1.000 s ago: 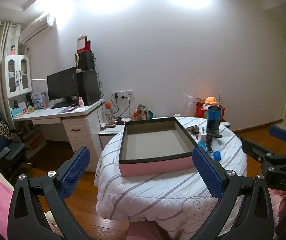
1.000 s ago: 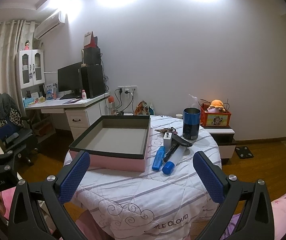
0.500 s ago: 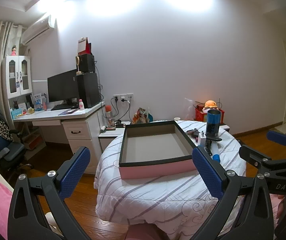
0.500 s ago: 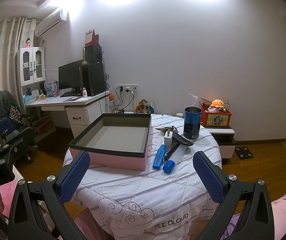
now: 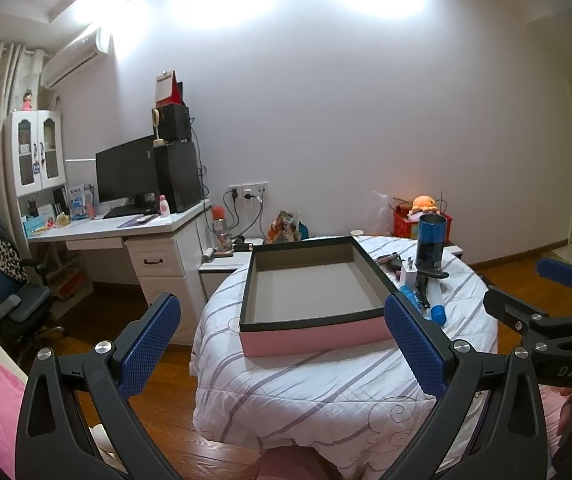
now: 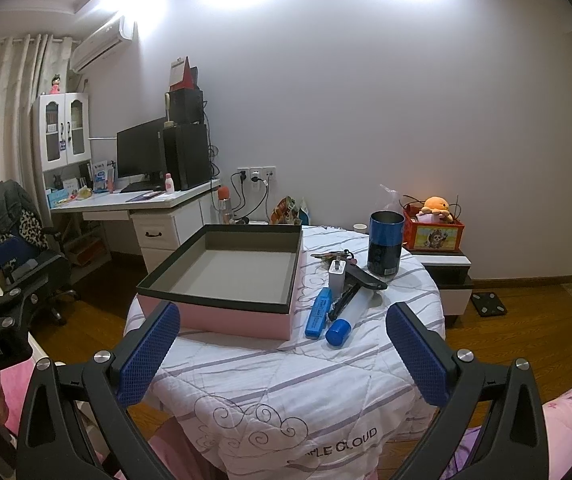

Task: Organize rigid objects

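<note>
Plainly, both tongs (image 5: 282, 344) (image 6: 282, 354) gape wide; quilt (image 6: 286, 408) reads "PLE CLOUD".

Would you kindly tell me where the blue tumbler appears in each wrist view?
Left wrist: blue tumbler stands right of centre, beyond the pink box's far right corner.
Right wrist: blue tumbler stands right of centre, behind the pens.
Shared landmark: the pink box.

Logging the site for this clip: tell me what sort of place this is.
Most likely a bedroom or study at home: a computer desk with a monitor, a wall air conditioner, and a small table draped in a quilt.
</note>
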A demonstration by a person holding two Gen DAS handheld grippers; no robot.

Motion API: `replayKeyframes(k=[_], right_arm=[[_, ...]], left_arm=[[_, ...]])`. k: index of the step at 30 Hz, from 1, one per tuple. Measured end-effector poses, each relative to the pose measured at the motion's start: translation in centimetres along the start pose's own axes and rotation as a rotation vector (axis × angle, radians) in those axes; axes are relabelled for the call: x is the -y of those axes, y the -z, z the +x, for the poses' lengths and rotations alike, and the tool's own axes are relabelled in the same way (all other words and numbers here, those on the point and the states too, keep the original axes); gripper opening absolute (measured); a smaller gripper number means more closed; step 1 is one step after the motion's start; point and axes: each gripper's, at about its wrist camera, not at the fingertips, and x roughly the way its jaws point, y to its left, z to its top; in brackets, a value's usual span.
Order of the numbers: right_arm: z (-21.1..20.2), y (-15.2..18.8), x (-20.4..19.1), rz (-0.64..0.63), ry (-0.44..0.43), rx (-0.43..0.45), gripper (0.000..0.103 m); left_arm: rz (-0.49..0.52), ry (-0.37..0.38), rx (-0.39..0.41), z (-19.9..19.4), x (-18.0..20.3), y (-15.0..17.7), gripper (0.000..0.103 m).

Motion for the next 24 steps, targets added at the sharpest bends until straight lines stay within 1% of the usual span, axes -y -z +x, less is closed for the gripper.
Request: replayKeyframes(k=[4, 7, 10, 12, 14, 16, 18, 20, 22, 24], right_arm=[[0.9, -0.3, 0.3, -0.002, 0.004, 0.008, 0.103], [1.5, -0.6, 1.0, 0.004, -0.003, 0.032, 0.103], [1.8, -0.8, 2.0, 0.014, -0.009, 0.085, 0.103], [1.7, -1.0, 2.6, 0.006, 0.021, 0.134, 0.103], [1.5, -1.3, 3.0, -0.005, 0.04, 0.187, 0.103], [1.6, -1.6, 3.6, 0.006, 0.069, 0.234, 0.103], [2.0, -2.0, 4.2, 0.019, 0.089, 0.253, 0.103], [2.6, -2.4, 4.5, 0.023, 0.11, 0.267, 0.103], [4.0, -3.1, 4.8, 0.016, 0.116, 0.239, 0.103], [5.7, -3.5, 4.8, -0.006, 0.117, 0.2, 0.103]], left_arm=[[0.005, -0.009, -0.023, 1.5, -0.3, 0.0, 0.103], [0.004, -0.009, -0.06, 3.4, -1.0, 0.2, 0.103], [-0.025, -0.024, -0.104, 5.7, -2.4, 0.3, 0.103], [-0.046, -0.054, -0.129, 7.3, -3.5, 0.3, 0.103], [-0.058, -0.065, -0.138, 8.5, -4.4, 0.3, 0.103], [-0.039, -0.079, -0.14, 9.6, -4.9, 0.4, 0.103], [-0.02, -0.096, -0.146, 10.7, -5.3, 0.3, 0.103], [-0.016, -0.079, -0.174, 12.1, -5.5, 0.2, 0.103], [-0.032, -0.049, -0.21, 13.4, -5.7, 0.1, 0.103], [-0.101, 0.004, -0.271, 15.5, -6.4, 0.0, 0.103]])
